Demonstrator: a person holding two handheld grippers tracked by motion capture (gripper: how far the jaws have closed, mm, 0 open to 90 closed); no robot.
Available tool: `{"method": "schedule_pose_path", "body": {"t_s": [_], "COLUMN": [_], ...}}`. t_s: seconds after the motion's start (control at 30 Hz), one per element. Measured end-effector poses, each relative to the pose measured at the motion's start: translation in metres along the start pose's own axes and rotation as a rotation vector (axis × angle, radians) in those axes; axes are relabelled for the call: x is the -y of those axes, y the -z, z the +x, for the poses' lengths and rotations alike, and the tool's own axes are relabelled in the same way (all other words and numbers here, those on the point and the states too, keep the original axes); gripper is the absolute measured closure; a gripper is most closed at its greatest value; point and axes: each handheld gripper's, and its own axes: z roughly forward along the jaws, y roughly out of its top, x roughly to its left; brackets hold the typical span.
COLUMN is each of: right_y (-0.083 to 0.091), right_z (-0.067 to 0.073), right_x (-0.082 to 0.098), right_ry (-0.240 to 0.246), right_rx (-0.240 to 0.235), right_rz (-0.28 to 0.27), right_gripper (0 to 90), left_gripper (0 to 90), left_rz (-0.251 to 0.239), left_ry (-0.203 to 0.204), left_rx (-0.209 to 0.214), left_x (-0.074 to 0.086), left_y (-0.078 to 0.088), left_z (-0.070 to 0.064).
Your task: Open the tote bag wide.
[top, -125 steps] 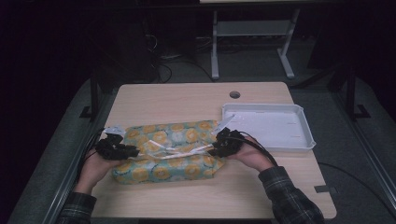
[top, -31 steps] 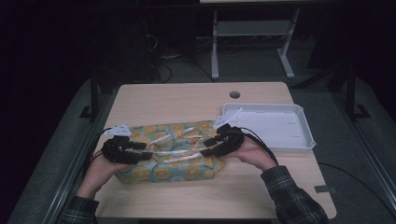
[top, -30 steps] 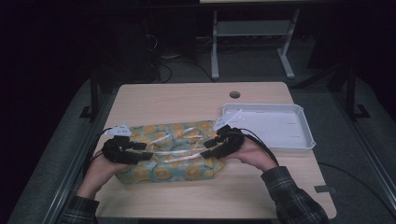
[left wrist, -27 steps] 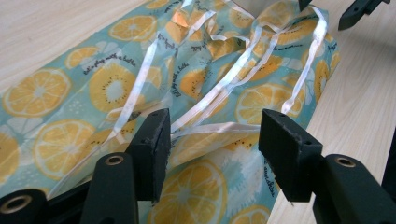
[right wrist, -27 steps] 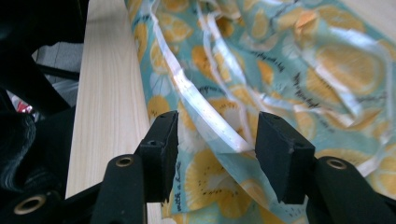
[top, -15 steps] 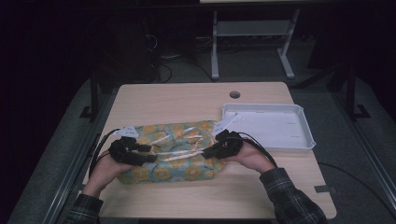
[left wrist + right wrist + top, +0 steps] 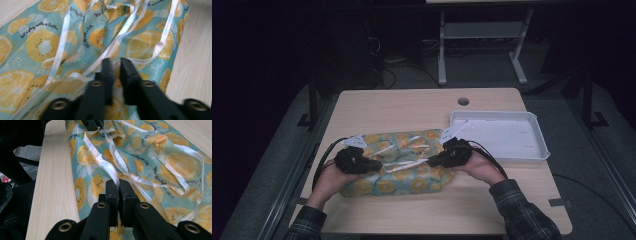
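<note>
We have just closed the left gripper (image 7: pixel 115 65) on a white ribbon (image 7: pixel 113 46) and pinch another ribbon strand in the right gripper (image 7: pixel 118 185). The fruit-print cloth (image 7: pixel 404 162) lies near the table's (image 7: pixel 412 105) front edge, left of the white tray (image 7: pixel 537 145).

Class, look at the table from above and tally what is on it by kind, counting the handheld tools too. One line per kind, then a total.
Fruit-print cloth: 1
White tray: 1
Handheld tools: 2, the left tool and the right tool
Total: 4
</note>
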Motion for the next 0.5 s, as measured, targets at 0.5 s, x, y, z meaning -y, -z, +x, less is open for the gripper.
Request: {"method": "schedule_pose_path", "body": {"t_s": [0.5], "right_y": [0.011], "right_z": [0.006], "right_x": [-0.003], "right_ry": [0.020], "right_rx": [0.012], "right_rz": [-0.042], "right_gripper": [85.8], "left_gripper": [90.0], "left_rz": [-0.161], "left_ry": [0.031], "left_rx": [0.020], "left_x": [-0.001], "left_y": [0.042], "left_z": [-0.007]}}
